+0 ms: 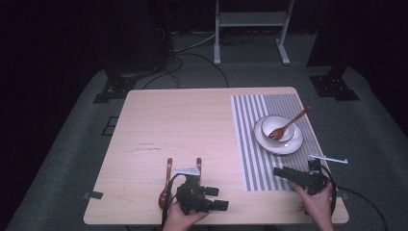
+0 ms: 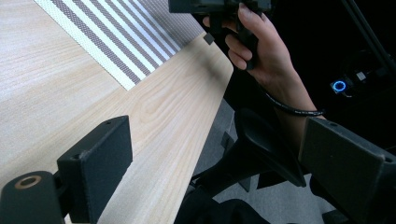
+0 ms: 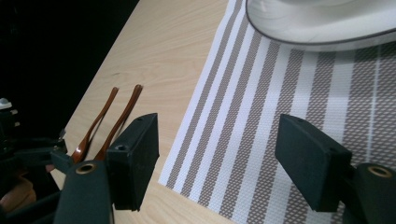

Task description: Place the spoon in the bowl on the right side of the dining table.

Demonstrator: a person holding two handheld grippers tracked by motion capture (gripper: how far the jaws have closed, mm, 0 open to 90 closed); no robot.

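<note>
The person's two hands come in at the near edge of the pale wooden worktop [image 1: 183, 125], the largest thing here, each holding a pair of tongs. The striped placemat [image 1: 255, 144] covers its right part, and a white plate [image 1: 279, 140] with a white bowl [image 1: 278, 126] sits on the mat's far half; one brown wooden spoon [image 1: 288, 126] already rests in the bowl, its handle slanting up to the right.

The left tongs [image 1: 185, 163] stand released with nothing between the jaws. Two more brown utensils [image 1: 166, 180] lie on the bare wood just beside them, long axes running away from the person, handles pointing to the far side. The left hand is much the nearer to these; the right would have to cross the mat's near corner.

The right tongs [image 1: 278, 171] hover over the mat's near right corner, jaws spread and empty, well short of the plate. Nothing stands between the left tongs and the utensils.
</note>
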